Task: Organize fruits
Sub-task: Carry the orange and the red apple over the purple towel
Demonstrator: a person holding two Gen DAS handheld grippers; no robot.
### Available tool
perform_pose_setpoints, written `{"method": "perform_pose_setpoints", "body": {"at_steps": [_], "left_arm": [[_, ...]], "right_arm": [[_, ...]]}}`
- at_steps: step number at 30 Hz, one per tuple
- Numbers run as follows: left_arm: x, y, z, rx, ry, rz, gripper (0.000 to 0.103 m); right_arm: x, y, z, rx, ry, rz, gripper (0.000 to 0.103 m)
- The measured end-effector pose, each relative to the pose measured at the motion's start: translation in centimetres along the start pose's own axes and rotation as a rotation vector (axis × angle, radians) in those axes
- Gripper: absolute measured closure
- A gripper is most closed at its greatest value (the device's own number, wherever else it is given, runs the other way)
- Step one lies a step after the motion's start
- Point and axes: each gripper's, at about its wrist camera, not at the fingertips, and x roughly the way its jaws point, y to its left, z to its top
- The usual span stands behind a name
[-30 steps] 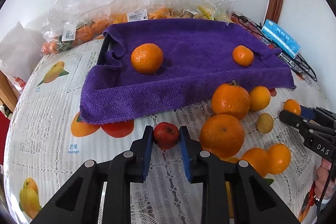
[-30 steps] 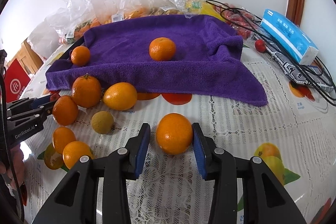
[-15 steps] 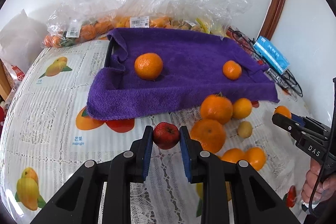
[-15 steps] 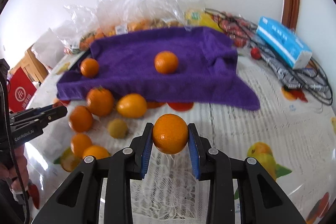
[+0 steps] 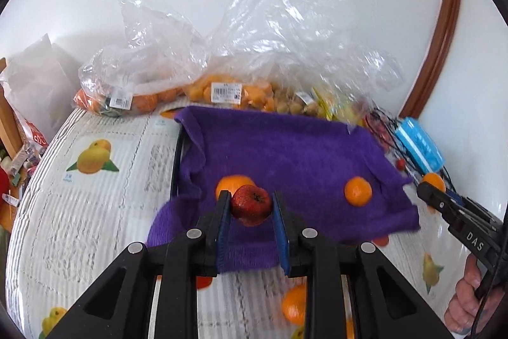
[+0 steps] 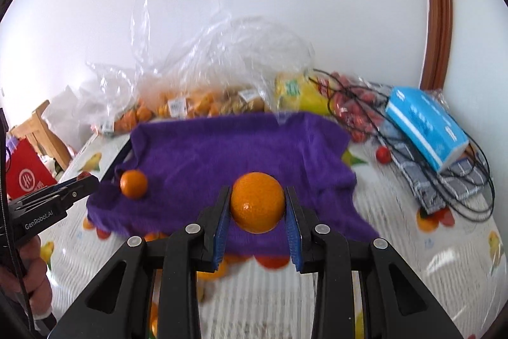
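Observation:
My left gripper (image 5: pixel 250 207) is shut on a small red fruit (image 5: pixel 250 205), held in the air in front of the purple towel (image 5: pixel 285 154). Two oranges lie on that towel: one (image 5: pixel 233 182) partly hidden behind the red fruit, another (image 5: pixel 358 191) to the right. My right gripper (image 6: pixel 257 207) is shut on a large orange (image 6: pixel 257 201), also lifted above the table before the purple towel (image 6: pixel 222 154). A small orange (image 6: pixel 134 184) rests on the towel's left part. Each gripper shows at the edge of the other's view: the right gripper (image 5: pixel 427 191) and the left gripper (image 6: pixel 92 180).
Clear plastic bags of fruit (image 5: pixel 222 91) crowd the back edge by the wall. A blue tissue pack (image 6: pixel 425 126) and black cables (image 6: pixel 460 180) lie at the right. Loose oranges (image 5: pixel 295 304) sit on the fruit-print tablecloth (image 5: pixel 95 212) below the grippers. A person's hand (image 5: pixel 470 301) holds the right gripper.
Both grippers have risen from the table with their fruit. The right gripper closed onto the large orange and lifted it; the loose oranges have dropped low in both views.

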Motion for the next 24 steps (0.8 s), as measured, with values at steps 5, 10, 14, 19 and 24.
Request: {"method": "perform_pose_setpoints", "body": {"at_steps": [5, 10, 14, 19, 24], "left_arm": [[1.0, -0.3, 1.4, -0.018, -0.027, -0.022, 0.079], [2.3, -0.5, 1.5, 0.001, -0.043, -0.013, 0.079], [3.9, -0.4, 0.5, 0.004, -0.005, -0.014, 0.079], [4.7, -0.9, -0.3, 0.025, 0.033, -0.027, 0.079], [4.9, -1.8, -1.0, 0.057, 0.026, -0.019, 0.079]], "right_arm": [[1.8, 0.4, 1.9, -0.011, -0.015, 0.005, 0.071], [4.2, -0.3, 2.3, 0.008, -0.016, 0.029, 0.071], [5.7, -1.4, 1.5, 0.042, 0.01, 0.038, 0.071], [7.2, -2.5, 0.9, 0.061, 0.057, 0.006, 0.071], [7.5, -2.5, 0.6, 0.055, 0.061, 0.003, 0.071]]}}
